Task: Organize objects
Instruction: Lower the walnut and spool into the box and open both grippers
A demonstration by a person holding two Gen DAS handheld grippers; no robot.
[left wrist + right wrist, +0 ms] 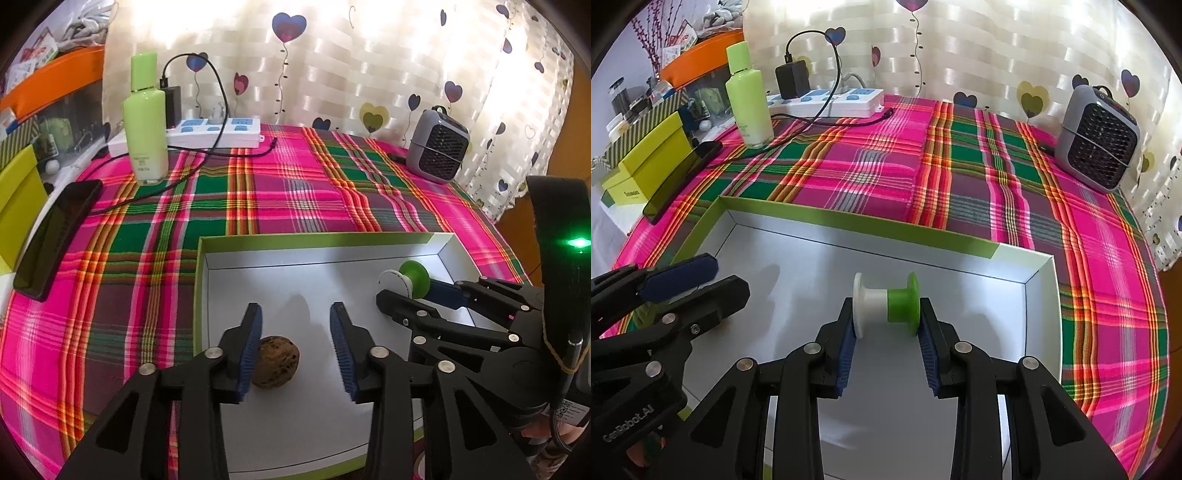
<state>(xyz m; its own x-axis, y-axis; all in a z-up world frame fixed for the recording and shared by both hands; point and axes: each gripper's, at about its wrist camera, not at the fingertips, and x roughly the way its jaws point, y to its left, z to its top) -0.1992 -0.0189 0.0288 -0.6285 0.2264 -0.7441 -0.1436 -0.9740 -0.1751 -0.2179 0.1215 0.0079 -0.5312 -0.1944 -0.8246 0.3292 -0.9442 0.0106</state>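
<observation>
1. Left wrist view: we are holding the left tool (295,347) low over the white floor of the shallow green-rimmed box (314,240), which is lying on the plaid-covered worktop (258,192). Its jaws are standing apart with a clear gap on the right side, so nothing is being pinched. The brown speckled ball (276,362) is resting on the box floor just beside the left pad, possibly brushing it; we cannot tell for sure.

2. We are judging the ball to be light, hard and prone to rolling, with a rough skin that should give the ribbed pads some bite. A hold across its widest part, pads on opposite sides, looks the safest.

3. Right wrist view: the right tool (886,325) is gripping the white-and-green spool (886,304) by its two end flanges, white against the left pad, green against the right, over the far right part of the same box. Whether the spool is touching the floor we cannot tell.

4. We are reading the spool as rigid, smooth plastic and very light. The flat flange faces are suiting the pads well, though a hold near the rims could slip, so squeezing closer to the core axis seems wiser.
</observation>
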